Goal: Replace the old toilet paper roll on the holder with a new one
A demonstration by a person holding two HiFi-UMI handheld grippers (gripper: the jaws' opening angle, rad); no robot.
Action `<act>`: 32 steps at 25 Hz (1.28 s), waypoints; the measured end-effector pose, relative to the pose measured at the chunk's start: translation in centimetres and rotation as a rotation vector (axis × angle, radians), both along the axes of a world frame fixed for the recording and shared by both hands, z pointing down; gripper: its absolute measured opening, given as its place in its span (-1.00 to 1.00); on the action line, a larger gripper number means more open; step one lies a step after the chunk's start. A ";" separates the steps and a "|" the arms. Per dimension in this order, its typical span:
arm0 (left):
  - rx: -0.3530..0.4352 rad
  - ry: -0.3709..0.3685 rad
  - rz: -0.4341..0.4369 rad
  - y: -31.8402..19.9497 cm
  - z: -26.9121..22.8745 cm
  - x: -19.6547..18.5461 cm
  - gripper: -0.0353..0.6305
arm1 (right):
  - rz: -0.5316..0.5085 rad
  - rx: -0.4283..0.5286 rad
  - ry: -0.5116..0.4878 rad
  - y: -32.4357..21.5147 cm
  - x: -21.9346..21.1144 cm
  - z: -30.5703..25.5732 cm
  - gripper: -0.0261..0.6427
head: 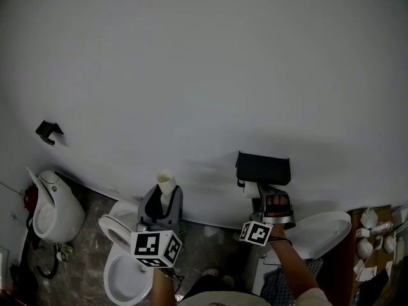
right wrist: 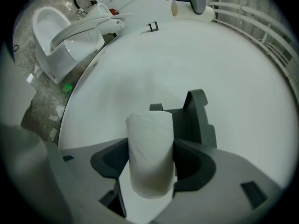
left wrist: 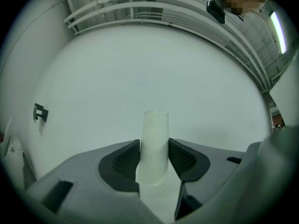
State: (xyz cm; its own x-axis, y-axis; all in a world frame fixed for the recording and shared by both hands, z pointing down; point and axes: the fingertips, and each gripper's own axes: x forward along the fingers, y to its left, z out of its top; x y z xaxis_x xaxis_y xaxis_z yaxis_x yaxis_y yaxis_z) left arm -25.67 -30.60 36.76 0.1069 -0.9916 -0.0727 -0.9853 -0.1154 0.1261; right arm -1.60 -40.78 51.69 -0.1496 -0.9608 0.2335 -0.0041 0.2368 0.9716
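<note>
Left gripper (head: 164, 201), my forearm (head: 163, 289) stretched forward, clamps empty cardboard tube (head: 166, 185) upright; right gripper (head: 260, 196) holds new toilet paper roll (head: 250, 189) just beside black holder (head: 263, 168). Left gripper view: pads (left wrist: 124, 162) squeeze tube. Right gripper view: pads pinch roll.

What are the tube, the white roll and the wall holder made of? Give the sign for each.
The tube looks like cardboard, matte and pale: a spiral seam runs round it. The white roll is soft tissue paper, matte: faint wound layers show. The wall holder is dark, smooth and boxy: painted metal or plastic, I cannot tell which.
</note>
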 end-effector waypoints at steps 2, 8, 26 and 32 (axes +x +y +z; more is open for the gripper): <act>0.001 -0.001 -0.011 0.3 -0.1 -0.6 -0.32 | -0.020 -0.006 -0.007 0.1 -0.9 -0.1 -0.08; 0.005 -0.005 -0.020 0.9 -0.2 -1.0 -0.32 | -0.069 -0.022 -0.060 1.2 -2.2 -0.4 -0.06; 0.045 -0.014 0.168 -2.2 -2.3 6.4 -0.32 | -0.075 -0.102 -1.081 7.9 2.6 -13.2 -0.46; 0.067 -0.009 0.231 -3.0 -3.5 9.4 -0.32 | -0.004 0.007 -1.361 7.8 8.6 -16.8 -0.82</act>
